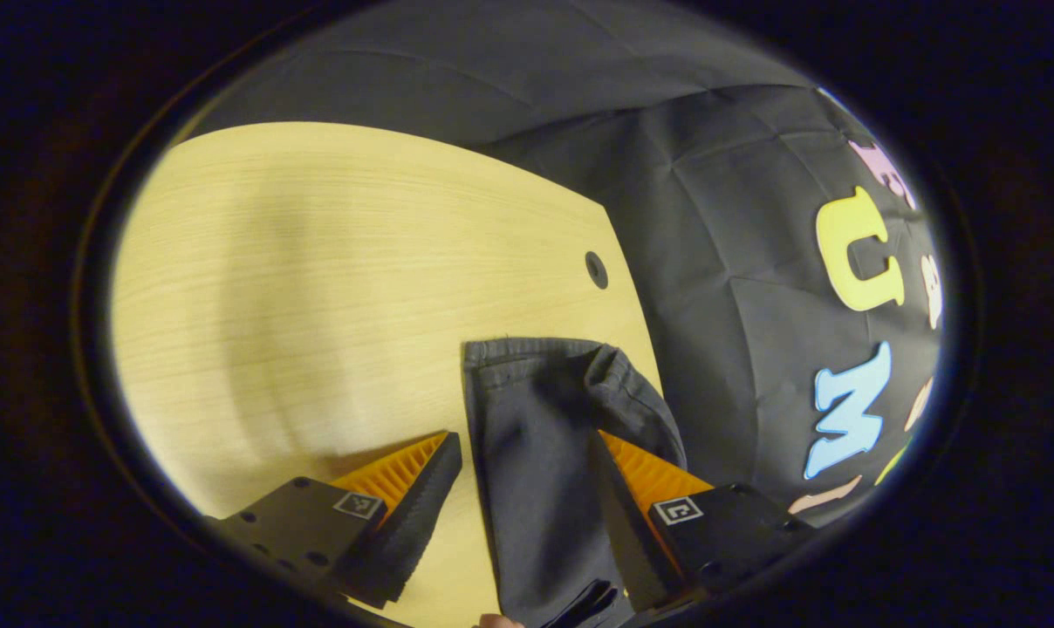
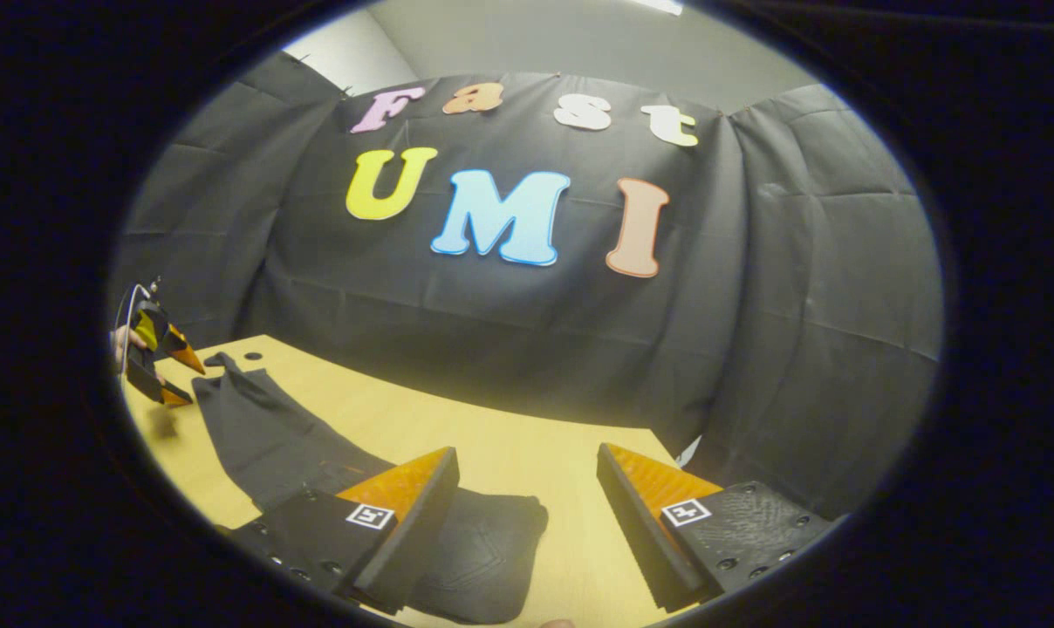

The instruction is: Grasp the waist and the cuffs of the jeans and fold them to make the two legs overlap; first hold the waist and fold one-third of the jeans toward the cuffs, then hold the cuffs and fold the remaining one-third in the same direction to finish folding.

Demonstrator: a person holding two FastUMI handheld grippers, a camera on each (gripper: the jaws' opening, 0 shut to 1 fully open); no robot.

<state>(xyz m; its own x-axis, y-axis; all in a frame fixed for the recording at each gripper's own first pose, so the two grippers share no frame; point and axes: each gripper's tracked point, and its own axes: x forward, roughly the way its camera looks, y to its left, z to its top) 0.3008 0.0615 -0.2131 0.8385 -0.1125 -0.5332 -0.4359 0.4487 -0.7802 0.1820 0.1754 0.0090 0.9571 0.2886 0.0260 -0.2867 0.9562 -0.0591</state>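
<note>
Viewing from my remote station, I find the jeans (image 2: 274,436) lying flat on the wooden table (image 1: 318,262), legs overlapped, cuffs (image 1: 540,362) near the table's far edge by a small round hole (image 1: 596,269), waist (image 2: 483,558) end at the opposite side. L gripper (image 1: 527,453) has fingers spread wide astride the cuff end, fabric btwn them, neither pressing; I also see it in the right gripper view, raised beside the cuffs. R gripper (image 2: 527,467) is spread too, w/ its left finger (image 2: 414,515) over the waist end, nothing pinched.
</note>
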